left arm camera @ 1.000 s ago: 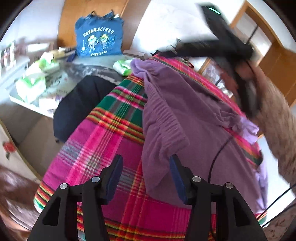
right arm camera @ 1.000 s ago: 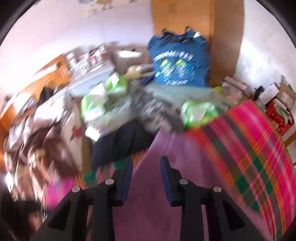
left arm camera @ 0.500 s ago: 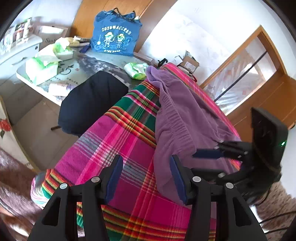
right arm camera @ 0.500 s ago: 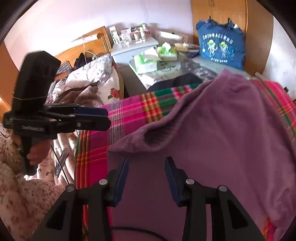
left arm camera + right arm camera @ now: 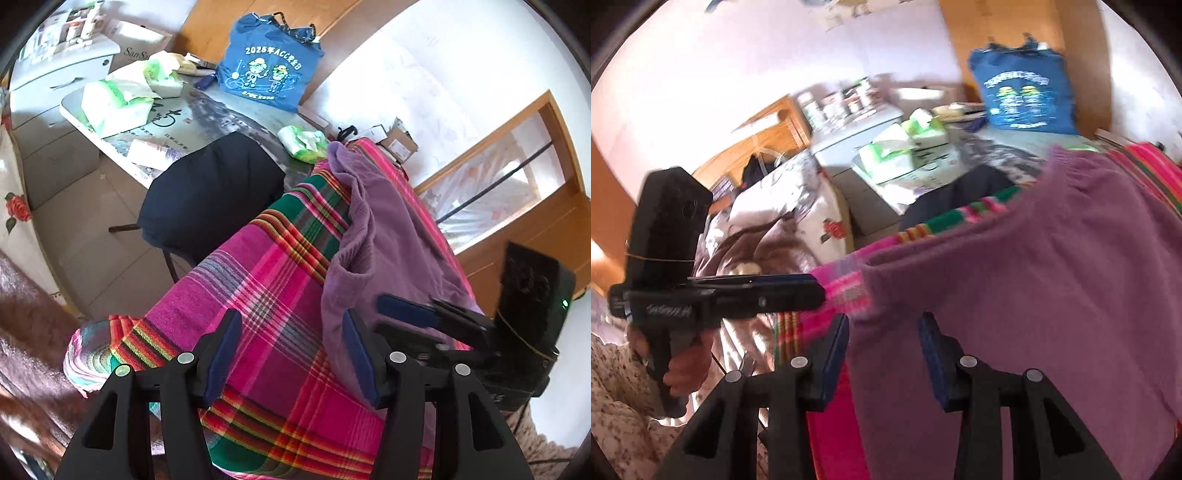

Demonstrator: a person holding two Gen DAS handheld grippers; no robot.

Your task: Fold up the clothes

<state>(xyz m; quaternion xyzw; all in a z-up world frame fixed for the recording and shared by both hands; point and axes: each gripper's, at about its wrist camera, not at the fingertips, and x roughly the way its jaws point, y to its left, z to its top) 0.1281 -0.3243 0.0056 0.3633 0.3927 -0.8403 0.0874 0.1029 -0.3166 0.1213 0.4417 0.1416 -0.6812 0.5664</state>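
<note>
Purple garment (image 5: 384, 236) lies spread over a plaid blanket (image 5: 266, 295), running from 6 toward 12 o'clock – left gripper (image 5: 291, 354), jaws opening with only blanket between them, hovers at its 9 o'clock edge; right gripper (image 5: 882, 354) stands half-wide over the near hem, gripping nothing

Left half of plaid bed cover (image 5: 258, 295): bare, open to approach.
Right half: purple garment (image 5: 388, 240) lies along it.
Beyond the far-left bed edge: dark chair (image 5: 210, 192), then the cluttered worktop (image 5: 207, 110).
Near-right corner: right tongs (image 5: 402, 321) block entry.
</note>
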